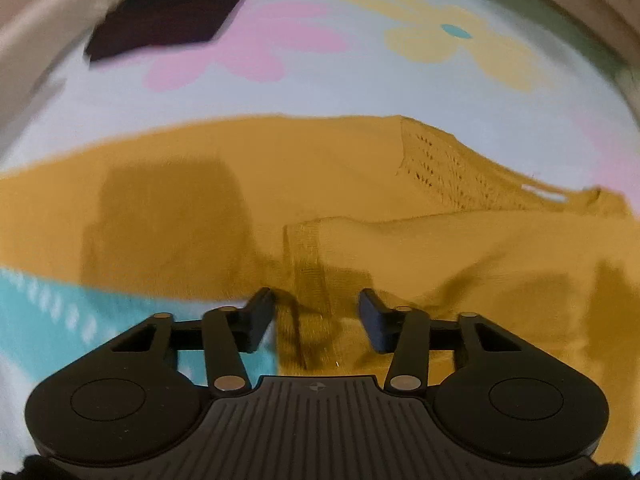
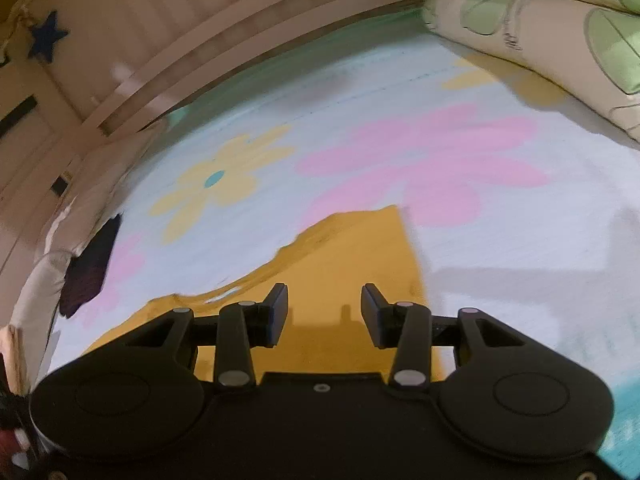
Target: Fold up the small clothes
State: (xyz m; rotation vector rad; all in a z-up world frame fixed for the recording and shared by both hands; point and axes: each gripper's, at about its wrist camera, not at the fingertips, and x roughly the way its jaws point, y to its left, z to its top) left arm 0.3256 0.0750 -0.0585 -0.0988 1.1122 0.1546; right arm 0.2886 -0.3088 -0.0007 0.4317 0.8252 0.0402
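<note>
Mustard knit top point(image 1: 320, 184) lies spread on a bed with a flowered sheet point(image 1: 300, 92), partly folded: in the left wrist view one layer with a ribbed edge is already turned over the body, and an openwork sleeve runs off to the right. Left tongs point(image 1: 316, 316) sit low over a bunched fold near the top's close edge; cloth shows between the jaws but the pads do not look pressed on it, so released, likely about to pinch. Right tongs point(image 2: 324, 312) hang released over a flat part of the top near its straight side edge, nothing gripped. Dark folded cloth point(image 1: 168, 16) rests at the far edge of the sheet, well apart from the top, probably an item already done. Pillow point(image 2: 540, 32) sits at the head end. Judged progress: roughly midway on this piece, first fold in, with at least another fold and some smoothing left. Both views are motion-blurred, so fine creases are hard to read.
</note>
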